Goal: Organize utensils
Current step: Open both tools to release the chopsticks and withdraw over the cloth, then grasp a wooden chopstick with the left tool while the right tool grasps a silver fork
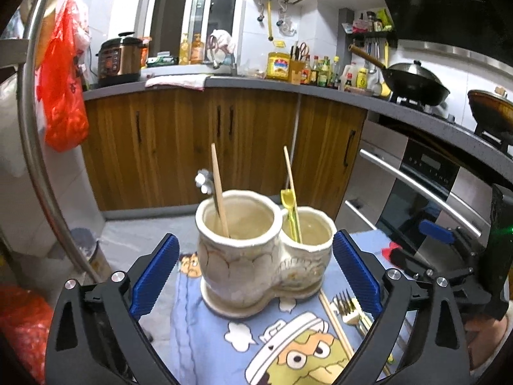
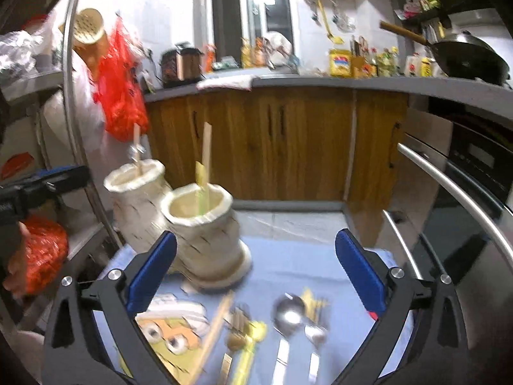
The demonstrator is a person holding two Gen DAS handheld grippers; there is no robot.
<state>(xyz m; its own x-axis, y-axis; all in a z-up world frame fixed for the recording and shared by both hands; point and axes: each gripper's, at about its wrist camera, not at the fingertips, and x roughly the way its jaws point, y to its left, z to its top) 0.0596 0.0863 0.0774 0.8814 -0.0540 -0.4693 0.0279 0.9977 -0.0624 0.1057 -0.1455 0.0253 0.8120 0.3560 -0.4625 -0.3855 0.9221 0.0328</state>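
Near the tabletop's front edge lie a stiff, slippery spoon and fork, best pinched mid-handle; both hand-held grippers gape wide, empty.

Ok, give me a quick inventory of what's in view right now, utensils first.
holder: one, cream, two cups, on cloth
chopsticks in holder: two, wooden, one per cup
yellow utensil: one, right cup
cloth: one, blue, cartoon print
loose chopstick: one, wooden, on cloth
fork: one, gold, on cloth
spoons: two, silver, on cloth
left hand-held gripper: open, around holder, not touching
right hand-held gripper: open, empty
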